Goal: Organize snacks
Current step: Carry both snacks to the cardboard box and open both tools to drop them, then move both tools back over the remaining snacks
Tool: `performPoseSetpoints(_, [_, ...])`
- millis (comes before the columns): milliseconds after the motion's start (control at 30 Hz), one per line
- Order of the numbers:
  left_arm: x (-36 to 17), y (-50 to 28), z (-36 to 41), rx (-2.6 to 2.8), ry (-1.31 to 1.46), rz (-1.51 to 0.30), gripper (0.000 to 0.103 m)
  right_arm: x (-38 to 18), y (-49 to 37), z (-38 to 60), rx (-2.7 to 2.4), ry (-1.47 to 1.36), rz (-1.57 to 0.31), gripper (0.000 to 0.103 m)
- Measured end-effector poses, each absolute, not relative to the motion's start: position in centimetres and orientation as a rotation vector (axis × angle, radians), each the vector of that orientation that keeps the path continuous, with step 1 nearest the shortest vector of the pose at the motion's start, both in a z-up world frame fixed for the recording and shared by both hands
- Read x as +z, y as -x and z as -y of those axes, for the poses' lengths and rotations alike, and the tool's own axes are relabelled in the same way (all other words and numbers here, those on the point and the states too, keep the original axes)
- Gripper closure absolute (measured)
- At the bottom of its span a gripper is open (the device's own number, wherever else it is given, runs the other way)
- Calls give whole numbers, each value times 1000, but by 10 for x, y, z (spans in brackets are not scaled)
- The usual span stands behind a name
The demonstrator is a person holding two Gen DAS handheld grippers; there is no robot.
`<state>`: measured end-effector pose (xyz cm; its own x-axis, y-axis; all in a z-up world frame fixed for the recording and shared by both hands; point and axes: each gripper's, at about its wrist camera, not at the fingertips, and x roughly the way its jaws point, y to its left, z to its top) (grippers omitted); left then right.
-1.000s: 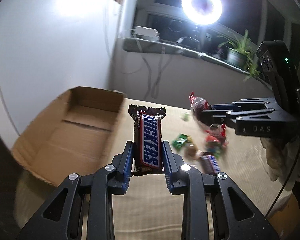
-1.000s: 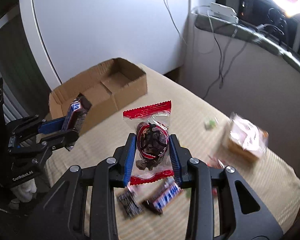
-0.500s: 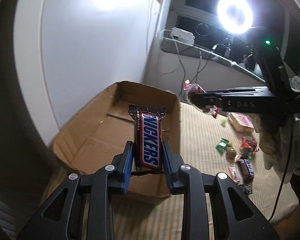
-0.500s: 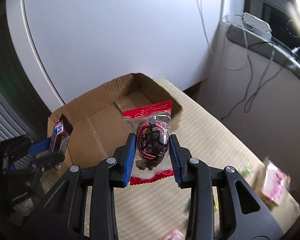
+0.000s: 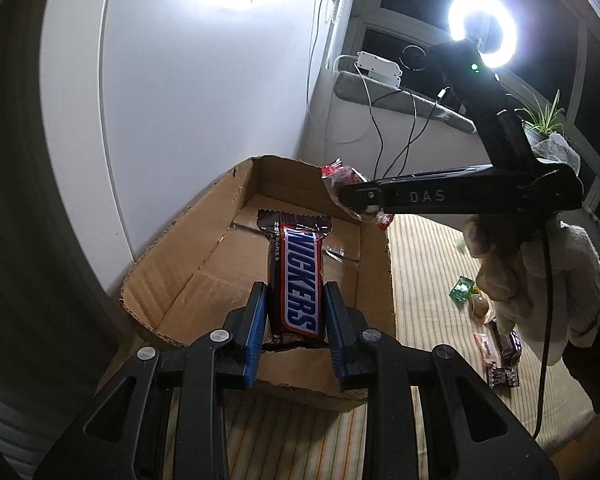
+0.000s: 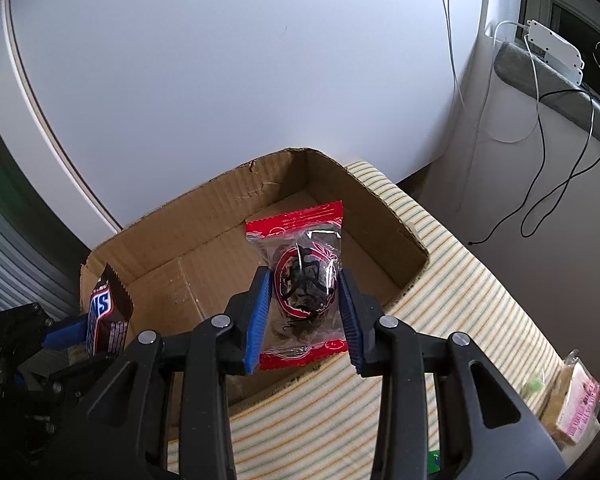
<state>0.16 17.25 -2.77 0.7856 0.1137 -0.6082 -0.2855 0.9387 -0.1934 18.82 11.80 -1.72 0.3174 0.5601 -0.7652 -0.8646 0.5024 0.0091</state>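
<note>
My left gripper point(image 5: 296, 312) is shut on a Snickers bar point(image 5: 298, 280) and holds it upright above the near edge of an open cardboard box point(image 5: 172, 264). My right gripper point(image 6: 304, 312) is shut on a red-and-clear snack packet point(image 6: 300, 280) over the same box point(image 6: 204, 216). In the left wrist view the right gripper point(image 5: 352, 196) with its packet point(image 5: 336, 174) hangs over the box's far right wall. In the right wrist view the left gripper point(image 6: 80, 328) with the Snickers point(image 6: 106, 312) is at the box's left corner.
The box stands on a striped cloth point(image 5: 428, 280) by a white wall. Several loose snacks point(image 5: 496, 344) lie on the cloth to the right of the box. A pink-wrapped snack point(image 6: 576, 404) lies at the right edge. A ring light point(image 5: 482, 28) and cables are behind.
Both grippers have moved left from the loose snacks to above the box, each still holding its snack. The box now fills the middle of both views.
</note>
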Motion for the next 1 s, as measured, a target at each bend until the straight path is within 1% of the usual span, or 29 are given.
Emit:
performPoseSetpoints(33, [-28, -1, -173, 221, 283, -630, 76, -17, -188, -119, 980, 448, -796, 67])
performPoseSetpoints(67, [-27, -2, -173, 220, 282, -628, 71, -17, -189, -120, 983, 450, -796, 65])
performPoseSetpoints(133, [-27, -1, -172, 225, 278, -624, 65, -16, -188, -120, 978, 452, -786, 52])
performPoseSetpoints(167, [-26, -1, -172, 228, 277, -623, 64, -15, -188, -119, 976, 448, -779, 41])
performPoseSetpoints(200, [-26, -1, -172, 229, 278, -621, 64, -13, -187, -118, 975, 442, -771, 37])
performPoseSetpoints(400, [-20, 5, -171, 232, 298, -601, 64, -1, -179, -109, 961, 439, -735, 37])
performPoseSetpoints(600, [-15, 13, -159, 188, 297, -591, 64, 12, -174, -79, 935, 411, -712, 37])
performPoseSetpoints(1000, [-19, 17, -114, 69, 291, -613, 64, 28, -162, 31, 805, 326, -678, 37])
